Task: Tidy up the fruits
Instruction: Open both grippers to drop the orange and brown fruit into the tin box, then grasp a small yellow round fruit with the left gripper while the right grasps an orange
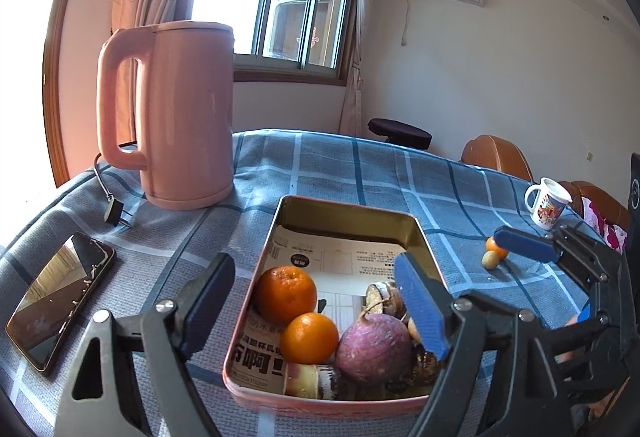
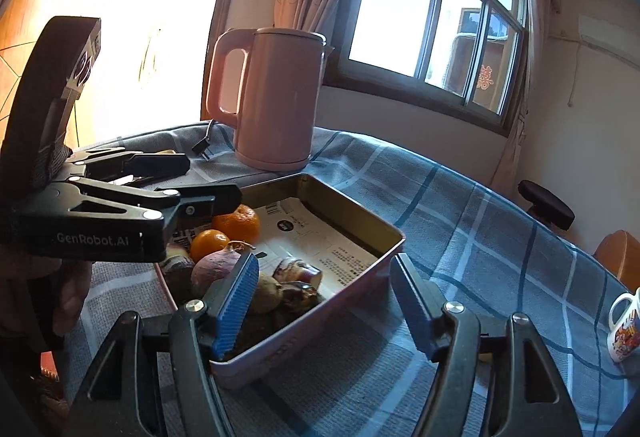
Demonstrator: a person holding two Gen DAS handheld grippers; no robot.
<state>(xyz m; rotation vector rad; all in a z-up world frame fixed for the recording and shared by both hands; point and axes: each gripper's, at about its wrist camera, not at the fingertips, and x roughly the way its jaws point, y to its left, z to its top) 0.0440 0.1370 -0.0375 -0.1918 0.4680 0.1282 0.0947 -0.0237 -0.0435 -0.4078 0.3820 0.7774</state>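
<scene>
A pink metal tray (image 1: 276,237) lined with printed paper sits on the blue checked tablecloth. It holds two oranges (image 1: 285,295) (image 1: 309,337), a round purple root (image 1: 374,347) and several brown root pieces (image 2: 298,295). My left gripper (image 1: 314,265) hovers open over the tray's near end with nothing between its pads. My right gripper (image 2: 324,261) is open too, straddling the tray's near corner (image 2: 394,237). One of its blue fingers (image 1: 524,245) reaches beside a small orange fruit (image 1: 493,245) and a pale yellow one (image 1: 490,260) on the cloth, right of the tray.
A tall pink kettle (image 1: 180,109) stands behind the tray at the left, its plug (image 1: 114,213) lying on the cloth. A phone (image 1: 60,293) lies at the near left. A printed mug (image 1: 550,203) stands at the far right edge, with brown chairs (image 1: 496,153) behind the table.
</scene>
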